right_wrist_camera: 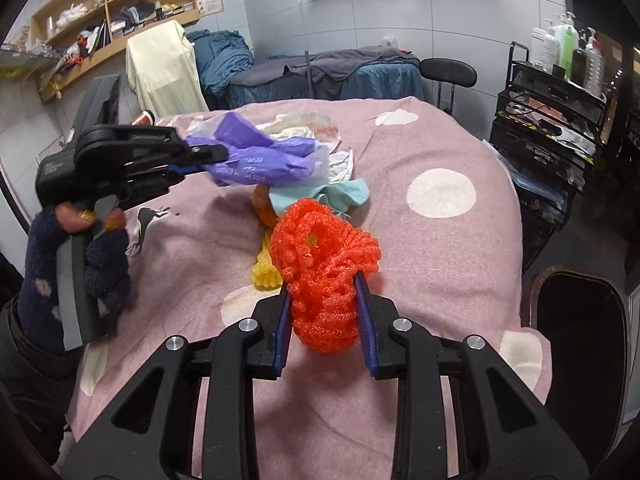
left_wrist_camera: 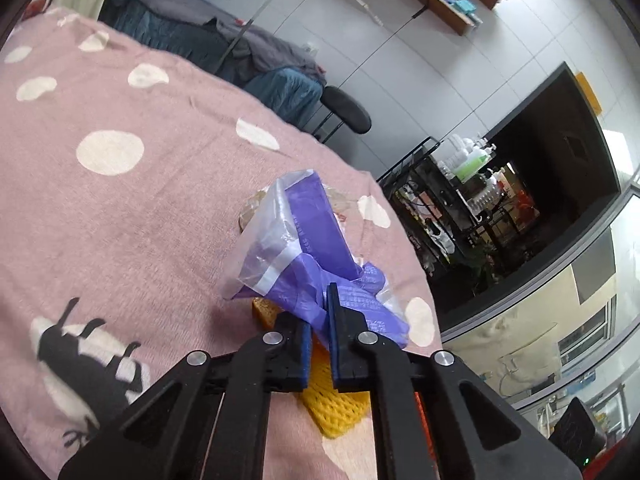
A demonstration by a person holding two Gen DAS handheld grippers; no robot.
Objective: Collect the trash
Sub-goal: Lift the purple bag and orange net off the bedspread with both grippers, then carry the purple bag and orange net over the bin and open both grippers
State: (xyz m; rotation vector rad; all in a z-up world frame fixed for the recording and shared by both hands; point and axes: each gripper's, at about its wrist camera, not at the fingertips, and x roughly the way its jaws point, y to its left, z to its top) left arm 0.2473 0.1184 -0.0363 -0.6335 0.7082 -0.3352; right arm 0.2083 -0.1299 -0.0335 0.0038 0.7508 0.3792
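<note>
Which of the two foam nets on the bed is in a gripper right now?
The orange foam net, squeezed in the right gripper. The yellow foam net lies loose on the bedspread behind it.

A pink bedspread (right_wrist_camera: 420, 264) with white dots and a black-and-white animal print carries purple plastic packaging (left_wrist_camera: 316, 236), a bright orange foam net (right_wrist_camera: 324, 268), a yellow foam net (left_wrist_camera: 340, 408) and a pale teal cloth (right_wrist_camera: 340, 196). The black grippers have blue pads (right_wrist_camera: 285, 332).
</note>
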